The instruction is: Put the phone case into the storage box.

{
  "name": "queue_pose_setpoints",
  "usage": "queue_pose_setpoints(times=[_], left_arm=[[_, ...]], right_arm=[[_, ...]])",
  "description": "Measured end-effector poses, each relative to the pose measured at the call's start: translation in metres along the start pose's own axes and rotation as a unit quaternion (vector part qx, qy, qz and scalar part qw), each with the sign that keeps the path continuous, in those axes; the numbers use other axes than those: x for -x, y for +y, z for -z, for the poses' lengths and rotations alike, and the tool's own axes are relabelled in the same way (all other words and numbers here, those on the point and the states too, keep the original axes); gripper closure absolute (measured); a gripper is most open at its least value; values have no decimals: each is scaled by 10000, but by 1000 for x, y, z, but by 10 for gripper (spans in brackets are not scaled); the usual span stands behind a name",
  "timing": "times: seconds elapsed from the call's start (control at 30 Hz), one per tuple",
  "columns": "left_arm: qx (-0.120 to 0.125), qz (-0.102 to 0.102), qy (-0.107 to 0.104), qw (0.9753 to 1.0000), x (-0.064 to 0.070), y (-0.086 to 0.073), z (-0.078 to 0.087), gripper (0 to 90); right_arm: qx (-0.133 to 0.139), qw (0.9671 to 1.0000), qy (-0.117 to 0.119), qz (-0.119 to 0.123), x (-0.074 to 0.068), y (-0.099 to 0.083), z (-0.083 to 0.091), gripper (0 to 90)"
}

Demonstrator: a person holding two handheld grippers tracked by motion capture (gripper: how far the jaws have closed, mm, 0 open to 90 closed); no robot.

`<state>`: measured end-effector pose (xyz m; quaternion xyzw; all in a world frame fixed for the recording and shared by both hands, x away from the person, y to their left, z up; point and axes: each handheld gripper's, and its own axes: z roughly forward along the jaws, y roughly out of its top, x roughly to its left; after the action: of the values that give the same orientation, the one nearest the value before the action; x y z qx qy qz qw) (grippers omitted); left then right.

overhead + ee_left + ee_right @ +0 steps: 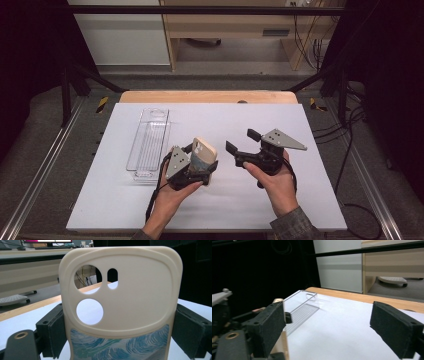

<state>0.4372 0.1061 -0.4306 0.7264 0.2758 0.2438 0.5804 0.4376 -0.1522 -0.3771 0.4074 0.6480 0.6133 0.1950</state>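
1. Gripping a cream phone case (204, 152) by both side edges, the left gripper (197, 167) holds it upright above the table's (310, 200) near-middle.
2. Just beside it, the right gripper (242, 141) hangs wide open and empty.
3. Farther back, a clear plastic tray (148, 142) lies toward the left edge.

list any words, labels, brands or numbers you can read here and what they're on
None can be read.
Phone case held in the left claw: no lettering, only a blue swirl pattern on its lower part.
Clear plastic tray: no print visible.
Grey plates on both claws: plain, with small holes only.
Monitor at the top edge of the left gripper view: anything on it is too cropped and blurred to read.
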Motion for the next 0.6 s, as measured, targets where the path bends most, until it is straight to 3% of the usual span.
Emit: queue_pose_setpoints(times=[0.2,0.47,0.6], left_arm=[[34,62,60,10000,-1,5,4,112],[123,160,179,9996,-7,14,11,112],[194,207,240,9993,-11,20,15,112]], right_arm=[[8,9998,-195,59,19,-13,-4,82],[-138,9969,-722,278,35,-24,-6,129],[-122,9965,-759,312,43,-27,-1,117]])
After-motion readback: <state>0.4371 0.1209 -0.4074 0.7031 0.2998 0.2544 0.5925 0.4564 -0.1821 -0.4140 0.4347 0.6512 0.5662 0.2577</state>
